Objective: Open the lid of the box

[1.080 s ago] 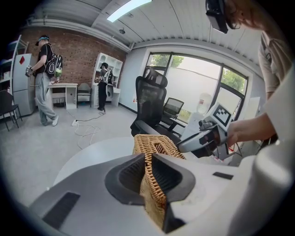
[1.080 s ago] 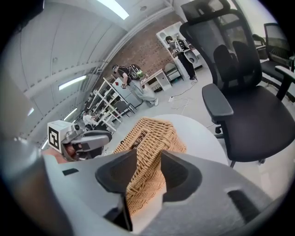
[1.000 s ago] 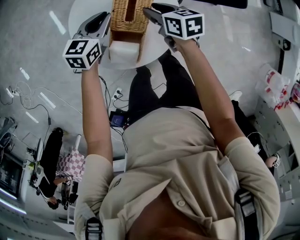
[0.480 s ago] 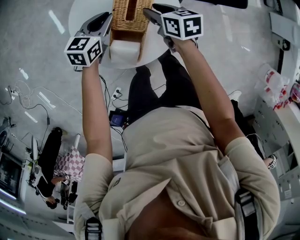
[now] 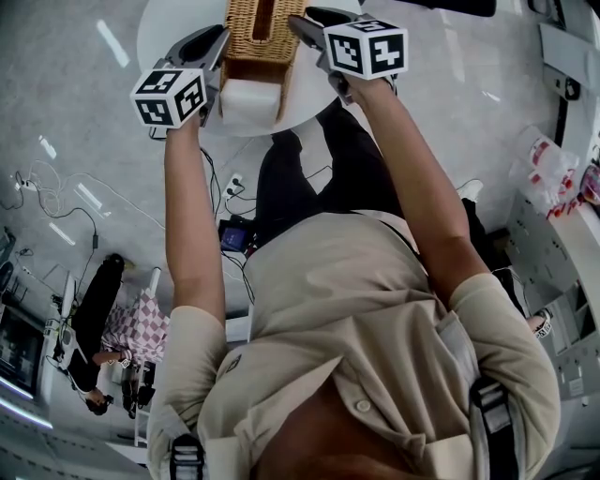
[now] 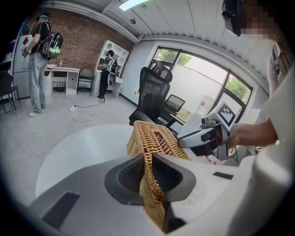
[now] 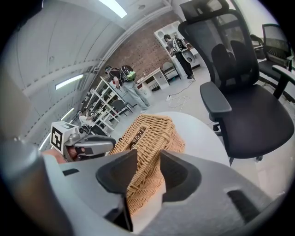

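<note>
left gripper (image 6: pixel 148 159): upper left of the head view; jaws clamped on a corner of the wicker lid (image 6: pixel 156 140)
right gripper (image 7: pixel 147 161): top, right of centre; jaws have just been closing, pads against the lid's opposite corner
wicker lid: top centre, between both grippers; seated on its white base (image 5: pixel 246 101)
table (image 5: pixel 169 28): round, white; under the box

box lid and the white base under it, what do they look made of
The lid looks like woven wicker or rattan, tan and matte: braided strands show. The white base looks smooth and plain, perhaps plastic or painted wood; hard to tell.
</note>
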### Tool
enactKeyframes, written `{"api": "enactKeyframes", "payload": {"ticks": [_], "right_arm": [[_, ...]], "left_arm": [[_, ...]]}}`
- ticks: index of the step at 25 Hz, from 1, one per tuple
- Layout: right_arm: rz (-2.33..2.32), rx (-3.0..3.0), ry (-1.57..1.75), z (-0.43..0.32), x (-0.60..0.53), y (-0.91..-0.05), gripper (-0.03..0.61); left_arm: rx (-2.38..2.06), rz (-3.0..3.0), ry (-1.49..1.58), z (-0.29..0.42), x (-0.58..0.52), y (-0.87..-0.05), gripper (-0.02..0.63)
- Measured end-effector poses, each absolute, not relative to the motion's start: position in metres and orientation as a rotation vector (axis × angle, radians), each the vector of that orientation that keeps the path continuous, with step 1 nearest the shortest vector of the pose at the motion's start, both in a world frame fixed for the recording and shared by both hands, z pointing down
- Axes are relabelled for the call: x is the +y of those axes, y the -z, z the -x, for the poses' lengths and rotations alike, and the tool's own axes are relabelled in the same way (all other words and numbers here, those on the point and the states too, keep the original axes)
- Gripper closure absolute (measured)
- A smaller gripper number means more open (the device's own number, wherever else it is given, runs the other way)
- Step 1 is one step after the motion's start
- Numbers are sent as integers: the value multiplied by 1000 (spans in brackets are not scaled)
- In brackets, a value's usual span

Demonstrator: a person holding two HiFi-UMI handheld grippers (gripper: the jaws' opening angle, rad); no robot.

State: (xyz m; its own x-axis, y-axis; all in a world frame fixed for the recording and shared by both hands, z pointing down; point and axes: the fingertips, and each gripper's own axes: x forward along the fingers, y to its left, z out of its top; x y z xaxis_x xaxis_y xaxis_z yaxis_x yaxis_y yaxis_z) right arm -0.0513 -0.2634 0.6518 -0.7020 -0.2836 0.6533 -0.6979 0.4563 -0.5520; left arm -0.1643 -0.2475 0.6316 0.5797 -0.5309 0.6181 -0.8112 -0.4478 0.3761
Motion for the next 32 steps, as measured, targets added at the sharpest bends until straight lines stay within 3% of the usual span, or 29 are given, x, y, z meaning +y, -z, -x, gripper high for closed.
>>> {"api": "enactKeyframes", "payload": {"ticks": [32], "right_arm": [[-796,-2262,-1160,46,-256,-642,436]], "left_arm": [[-1079,-2257,-407,141,-241,-564,589]]}}
